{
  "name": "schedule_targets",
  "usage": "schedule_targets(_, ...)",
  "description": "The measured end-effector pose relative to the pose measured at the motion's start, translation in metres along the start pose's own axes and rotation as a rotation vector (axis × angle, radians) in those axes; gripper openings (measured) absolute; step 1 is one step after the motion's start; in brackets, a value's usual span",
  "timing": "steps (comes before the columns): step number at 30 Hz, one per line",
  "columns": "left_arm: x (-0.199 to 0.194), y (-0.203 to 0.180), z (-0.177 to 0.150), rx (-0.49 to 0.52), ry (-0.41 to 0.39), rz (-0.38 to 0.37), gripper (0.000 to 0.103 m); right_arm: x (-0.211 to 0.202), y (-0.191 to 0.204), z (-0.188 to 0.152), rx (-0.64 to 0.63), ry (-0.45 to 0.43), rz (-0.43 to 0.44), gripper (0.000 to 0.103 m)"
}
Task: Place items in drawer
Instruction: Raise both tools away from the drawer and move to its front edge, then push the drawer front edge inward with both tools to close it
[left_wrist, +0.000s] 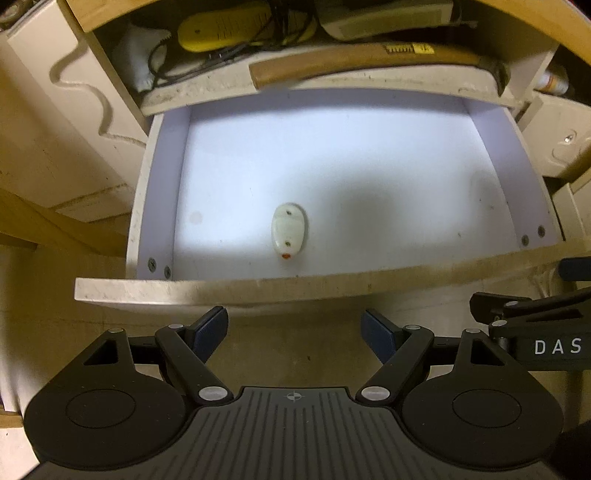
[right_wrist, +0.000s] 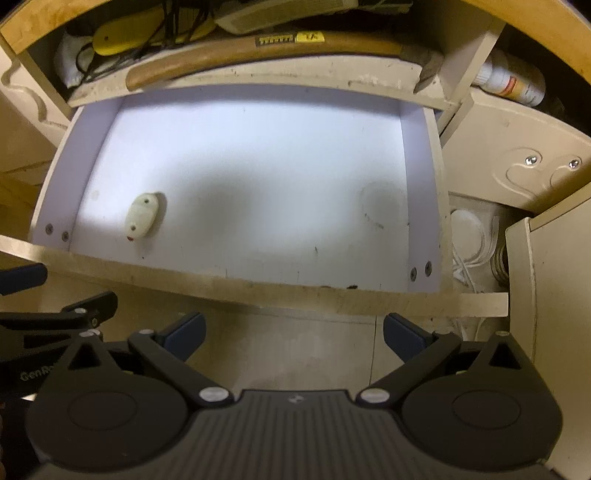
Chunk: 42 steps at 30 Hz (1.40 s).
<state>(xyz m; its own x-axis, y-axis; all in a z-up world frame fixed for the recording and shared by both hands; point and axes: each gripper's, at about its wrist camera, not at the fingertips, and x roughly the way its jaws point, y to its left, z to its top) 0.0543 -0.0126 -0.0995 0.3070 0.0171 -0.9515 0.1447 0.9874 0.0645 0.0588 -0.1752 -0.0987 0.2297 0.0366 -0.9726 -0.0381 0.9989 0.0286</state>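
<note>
An open white drawer (left_wrist: 155, 199) (right_wrist: 421, 177) is pulled out below a cluttered shelf. A small white oval device (left_wrist: 288, 229) with an orange tip lies on the drawer floor near the front; it also shows in the right wrist view (right_wrist: 142, 217), at the left. My left gripper (left_wrist: 294, 334) is open and empty, held in front of and above the drawer's front edge. My right gripper (right_wrist: 294, 338) is open and empty, beside the left one, also in front of the drawer. Each gripper shows at the edge of the other's view.
The shelf above the drawer holds a wooden-handled tool (left_wrist: 369, 61) (right_wrist: 258, 53), a yellow device (left_wrist: 221, 31) with black cables, and a grey flat item (left_wrist: 384, 18). A white bottle (right_wrist: 513, 83) lies in a compartment at the right. Cream cabinet panels (left_wrist: 55, 122) flank the drawer.
</note>
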Motion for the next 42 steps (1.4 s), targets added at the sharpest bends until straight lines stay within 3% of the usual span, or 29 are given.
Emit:
schedule_targets(10,0.020,-0.002,-0.008,-0.001,0.094,-0.005,0.079,0.019,0.001,-0.006,0.015,0.070,0.004,0.103)
schedule_targets(23,0.021,-0.005,-0.001,0.014,0.076,0.028,0.079,0.021,0.000,-0.002,0.035,0.067,0.002,0.103)
schedule_targets(42,0.041,0.008,0.021,-0.079,0.103,0.029,0.079,0.040,-0.007,0.015,0.097,0.097,0.006,0.103)
